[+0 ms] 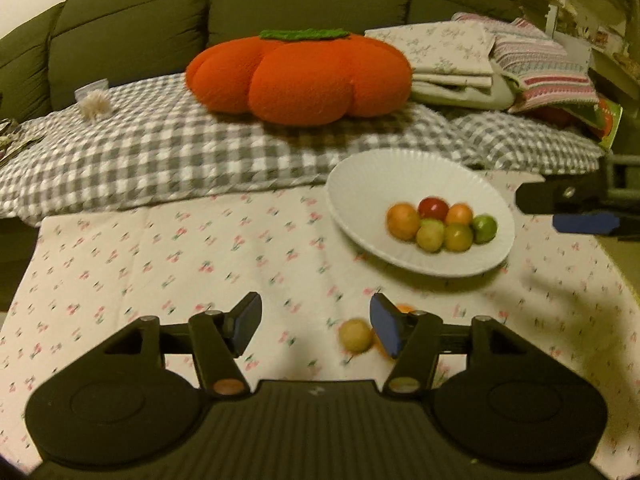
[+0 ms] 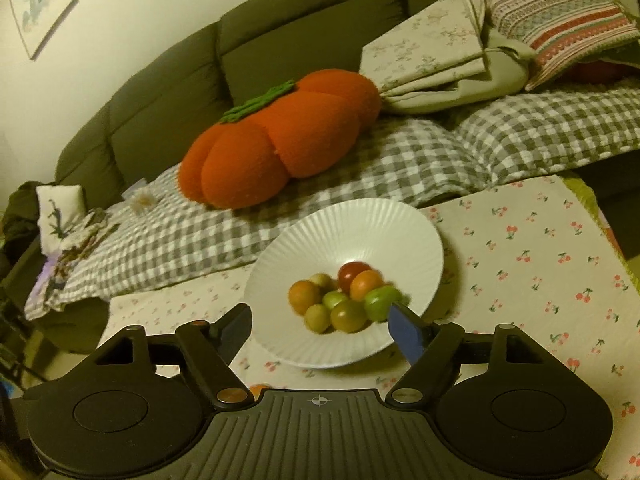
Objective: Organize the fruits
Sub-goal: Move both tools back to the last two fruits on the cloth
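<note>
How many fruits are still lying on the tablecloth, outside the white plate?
2 visible: a yellow-green fruit just left of the left gripper's right finger, and an orange fruit mostly hidden behind that finger. Others may be hidden.

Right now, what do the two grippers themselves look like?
Both the left gripper and right gripper match: matte black plastic, ribbed centre housing, two round side discs, linkage arms with metal pivot pins, and black fingers faced with blue pads. No cables or sleeves visible.

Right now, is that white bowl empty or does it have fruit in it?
Partly filled. The white bowl holds a cluster of small fruits at its bottom; its ribbed walls are bare.
</note>
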